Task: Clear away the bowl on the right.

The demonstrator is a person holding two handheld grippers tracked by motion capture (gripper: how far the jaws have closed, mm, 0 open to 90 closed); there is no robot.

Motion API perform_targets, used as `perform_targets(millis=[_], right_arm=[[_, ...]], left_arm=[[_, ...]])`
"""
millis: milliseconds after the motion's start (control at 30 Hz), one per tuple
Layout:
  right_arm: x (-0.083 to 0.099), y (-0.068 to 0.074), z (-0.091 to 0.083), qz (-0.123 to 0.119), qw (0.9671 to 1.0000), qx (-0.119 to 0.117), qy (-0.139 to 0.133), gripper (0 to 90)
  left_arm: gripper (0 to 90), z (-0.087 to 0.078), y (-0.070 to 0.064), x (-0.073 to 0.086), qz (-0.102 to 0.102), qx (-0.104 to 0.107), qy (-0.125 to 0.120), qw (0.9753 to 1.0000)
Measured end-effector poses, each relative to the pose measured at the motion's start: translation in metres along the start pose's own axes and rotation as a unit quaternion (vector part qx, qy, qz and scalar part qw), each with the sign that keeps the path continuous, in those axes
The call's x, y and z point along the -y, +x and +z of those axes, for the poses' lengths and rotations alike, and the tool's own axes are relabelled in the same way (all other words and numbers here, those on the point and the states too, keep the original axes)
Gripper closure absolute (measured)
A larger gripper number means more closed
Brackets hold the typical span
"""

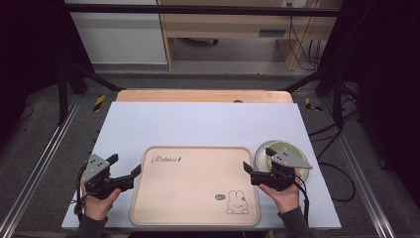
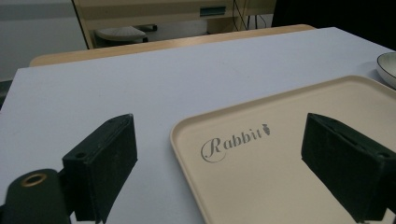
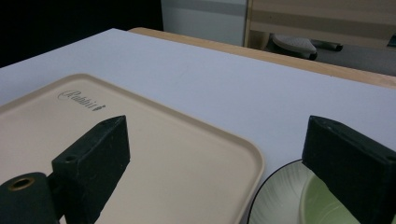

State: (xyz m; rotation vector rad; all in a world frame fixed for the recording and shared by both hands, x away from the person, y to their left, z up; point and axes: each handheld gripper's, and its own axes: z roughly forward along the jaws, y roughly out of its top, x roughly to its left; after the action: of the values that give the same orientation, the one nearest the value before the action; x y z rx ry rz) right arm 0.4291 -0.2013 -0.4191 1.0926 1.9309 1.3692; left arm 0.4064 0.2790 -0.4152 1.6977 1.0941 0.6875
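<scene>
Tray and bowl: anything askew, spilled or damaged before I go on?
Nothing stands out. The beige tray lies flat and square to the table edge, with no spill or crack. The green bowl sits upright just right of it. The left gripper and right gripper are open.

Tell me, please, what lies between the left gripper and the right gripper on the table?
The beige tray lies between the left gripper and the right gripper, as the high view shows. Its surface is bare apart from printed lettering and a rabbit drawing.

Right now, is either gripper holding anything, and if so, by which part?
Nothing is held. The left gripper and right gripper both stand open, one at each side edge of the tray, jaws empty.
</scene>
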Motion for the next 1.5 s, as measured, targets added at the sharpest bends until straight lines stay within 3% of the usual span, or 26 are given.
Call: perform_targets(millis=[933,1500], right_arm=[[-0.002,-0.016,-0.014,0.019,0.9994,0.028,-0.007,8.9],[-0.006,-0.018,-0.018,0.008,0.9991,0.042,0.004,8.3]], left_arm=[[10.8,0.005,-0.003,0.003,0.003,0.006,0.009,0.9999],[10.9,0.005,-0.005,0.005,0.006,0.007,0.012,0.9999]])
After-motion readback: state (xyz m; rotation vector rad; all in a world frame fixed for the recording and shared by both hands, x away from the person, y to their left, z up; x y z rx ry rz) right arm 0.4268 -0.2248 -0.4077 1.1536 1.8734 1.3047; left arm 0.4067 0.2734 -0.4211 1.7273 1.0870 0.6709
